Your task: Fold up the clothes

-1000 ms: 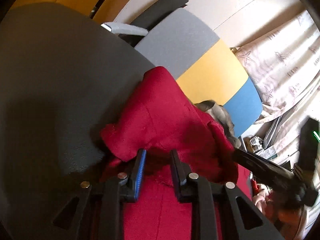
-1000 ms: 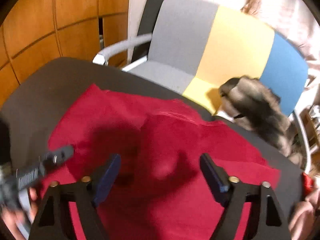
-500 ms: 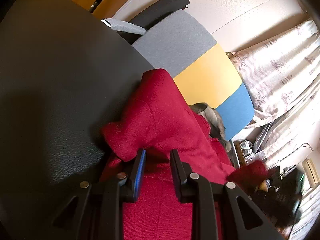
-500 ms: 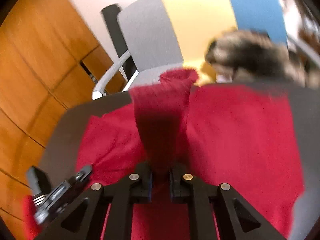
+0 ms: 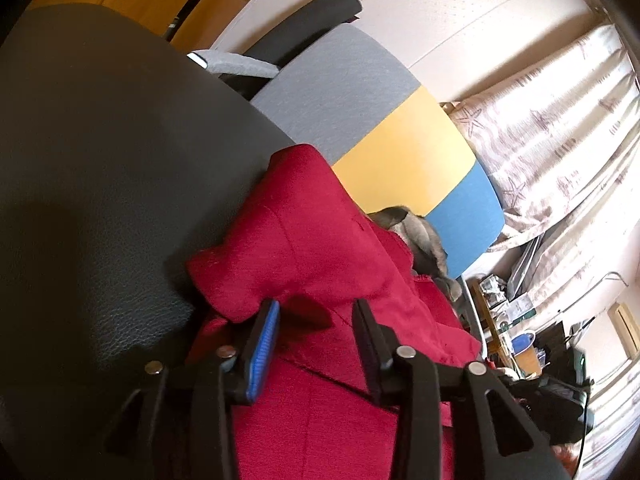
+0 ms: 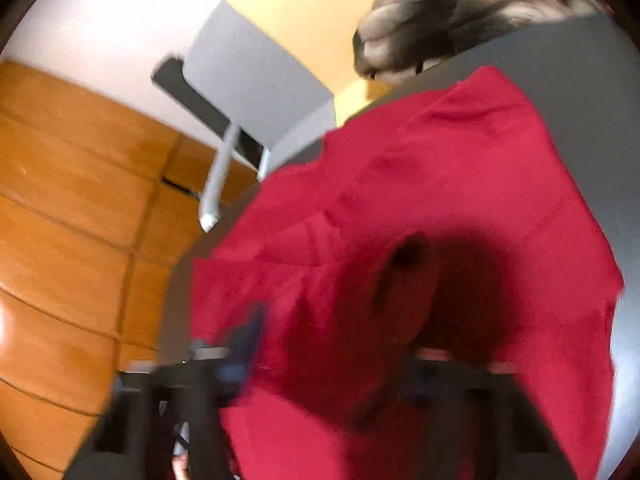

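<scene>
A red garment (image 5: 320, 248) lies on a dark table (image 5: 100, 160), with one part folded over itself. My left gripper (image 5: 316, 320) is open just above the fold, its fingers apart and holding nothing. In the right wrist view the red garment (image 6: 460, 184) is spread over the table and the picture is blurred. My right gripper (image 6: 332, 344) is low over the cloth with its fingers (image 6: 248, 336) apart. A hump of red cloth rises between them, and I cannot tell if it is still pinched.
A chair with grey, yellow and blue panels (image 5: 400, 152) stands behind the table. A grey furry garment (image 6: 460, 12) lies on its seat. Wooden wall panels (image 6: 72, 200) are at the left. Curtains (image 5: 560, 120) and a cluttered side table (image 5: 516, 332) are at the right.
My left gripper's fingers have opened wider over the fold. My right gripper, shut on a lifted strip of cloth half a second ago, has swung down and now shows its fingers apart.
</scene>
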A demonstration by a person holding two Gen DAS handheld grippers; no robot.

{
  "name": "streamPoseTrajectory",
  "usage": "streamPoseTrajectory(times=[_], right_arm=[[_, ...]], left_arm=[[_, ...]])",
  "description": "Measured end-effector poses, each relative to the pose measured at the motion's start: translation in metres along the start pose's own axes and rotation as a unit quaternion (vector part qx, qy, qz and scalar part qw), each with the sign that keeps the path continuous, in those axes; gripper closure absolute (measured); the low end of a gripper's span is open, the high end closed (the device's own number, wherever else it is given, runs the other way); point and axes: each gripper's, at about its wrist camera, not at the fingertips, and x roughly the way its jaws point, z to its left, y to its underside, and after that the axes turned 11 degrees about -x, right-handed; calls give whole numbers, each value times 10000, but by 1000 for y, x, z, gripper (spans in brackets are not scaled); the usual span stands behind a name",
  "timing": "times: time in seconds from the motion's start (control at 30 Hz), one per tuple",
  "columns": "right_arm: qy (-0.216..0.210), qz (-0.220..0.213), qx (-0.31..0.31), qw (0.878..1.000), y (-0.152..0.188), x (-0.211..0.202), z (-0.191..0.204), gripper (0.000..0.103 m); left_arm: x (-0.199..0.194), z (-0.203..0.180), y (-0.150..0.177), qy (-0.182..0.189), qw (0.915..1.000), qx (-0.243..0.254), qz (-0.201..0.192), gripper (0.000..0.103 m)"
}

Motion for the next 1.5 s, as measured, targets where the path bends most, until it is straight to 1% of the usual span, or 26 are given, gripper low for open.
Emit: streamPoseTrajectory(times=[0.03,0.1,0.2,0.23,0.37,0.4,0.47,0.53,0.57,0.6,0.63,0.67,0.7,0.73,0.8,0.83,0.9,0.97,1.0,1.03,1.07,1.1,1.23,1.33,1.43,1.5], right_arm=[[91,-31,-230,9997,-5,-2,7,97],[227,-310,-817,9959,-16,-13,27,98],[303,-1063,-1620,9806,-27,-36,51,98],[374,-1111,-1652,9793,-28,-36,49,98],[660,-924,-1218,9860,-25,-28,18,97],[731,-876,-1109,9873,-24,-26,10,93],[872,-781,-890,9891,-23,-22,-5,92],[1013,-686,-671,9902,-21,-17,-21,81],[1083,-638,-561,9905,-21,-15,-28,73],[1153,-589,-451,9906,-20,-13,-36,69],[1290,-707,-565,9875,-19,-19,-34,63],[1475,-926,-917,9804,-19,-29,-21,59],[1596,-1053,-1287,9731,-19,-35,-7,58],[1632,-1027,-1637,9675,-19,-36,8,58],[1616,-694,-2127,9612,-21,-22,28,52],[1626,-541,-2285,9583,-21,-12,36,51],[1683,-334,-2535,9520,-18,9,45,51],[1679,-185,-2622,9501,-13,25,44,51],[1703,-106,-2633,9495,-10,33,43,51],[1727,-27,-2644,9488,-7,41,41,51],[1751,55,-2650,9482,-4,49,37,50],[1748,51,-2684,9473,-1,54,34,50],[1767,-202,-2988,9376,14,54,30,48],[1832,-215,-2981,9365,14,59,30,48],[1789,-150,-3016,9364,12,58,32,45],[1665,-95,-2975,9400,11,45,32,44]], left_arm=[[0,1,-1,6,10000,-20,7,64],[1,3,-2,18,10000,-60,20,64],[1,5,-3,35,9999,-121,40,65],[1,6,-4,38,9999,-142,40,66],[2,9,-5,42,9997,-221,33,71],[2,10,-5,38,9997,-232,29,72],[1,8,-5,-17,9998,-206,15,72],[-1,2,-5,-147,9998,-107,24,71],[-6,-6,-4,-315,9995,90,47,69],[-11,-18,-1,-353,9989,319,6,66],[-18,-29,2,-339,9979,547,-57,65],[-19,-41,3,-330,9965,770,-83,65],[-19,-53,4,-323,9945,990,-95,64],[-18,-66,4,-316,9921,1210,-107,64],[0,-84,-2,-627,9862,1532,-62,64],[10,-93,-5,-806,9824,1684,-34,64],[27,-95,-15,-1155,9767,1807,34,64],[43,-95,-26,-1501,9702,1902,103,64],[53,-88,-32,-1913,9619,1951,108,64],[62,-77,-38,-2406,9498,1996,104,64],[65,-67,-42,-2611,9426,2082,40,64],[63,-62,-43,-2631,9412,2117,-56,63],[58,-55,-44,-2604,9437,2025,-254,62],[57,-57,-44,-2649,9419,2046,-263,62],[38,-56,-42,-2598,9411,2158,-164,62],[12,-55,-33,-2361,9500,2040,-103,62]])
